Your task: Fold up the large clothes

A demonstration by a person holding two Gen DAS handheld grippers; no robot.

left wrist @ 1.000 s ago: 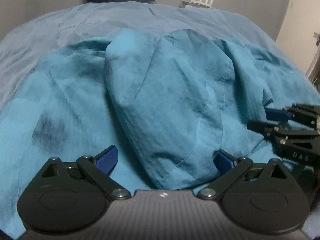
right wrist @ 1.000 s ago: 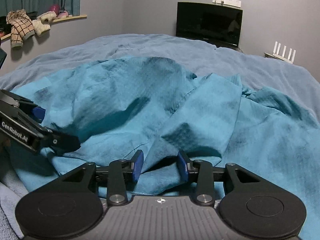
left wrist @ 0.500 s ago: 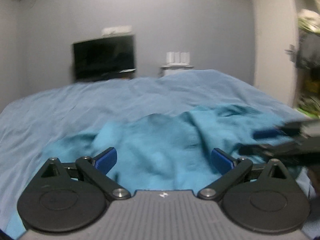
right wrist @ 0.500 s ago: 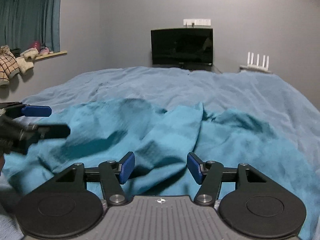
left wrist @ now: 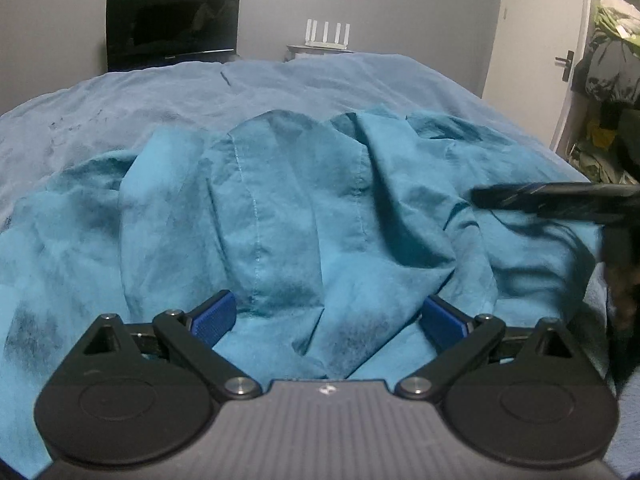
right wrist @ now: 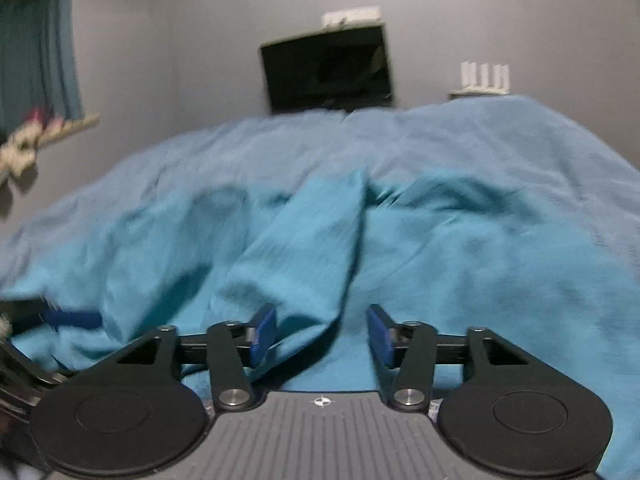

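A large teal garment (left wrist: 304,216) lies rumpled in folds on the bed; it also shows in the right wrist view (right wrist: 320,248). My left gripper (left wrist: 330,318) is open, its blue pads wide apart just above the near edge of the cloth. My right gripper (right wrist: 322,330) is open with cloth lying between its pads, not pinched. The right gripper shows blurred at the right of the left wrist view (left wrist: 532,200). The left gripper's blue fingertip shows at the left edge of the right wrist view (right wrist: 74,319).
A grey-blue bedspread (left wrist: 280,84) covers the bed under the garment. A black TV (left wrist: 172,24) and a white router (left wrist: 328,34) stand at the far wall. A door (left wrist: 540,40) and piled clothes (left wrist: 612,40) are at the right. A curtain (right wrist: 36,48) hangs left.
Both grippers tilted up from the garment and then back down toward it. The right gripper's jaws have opened wider. The folds of the garment have shifted.
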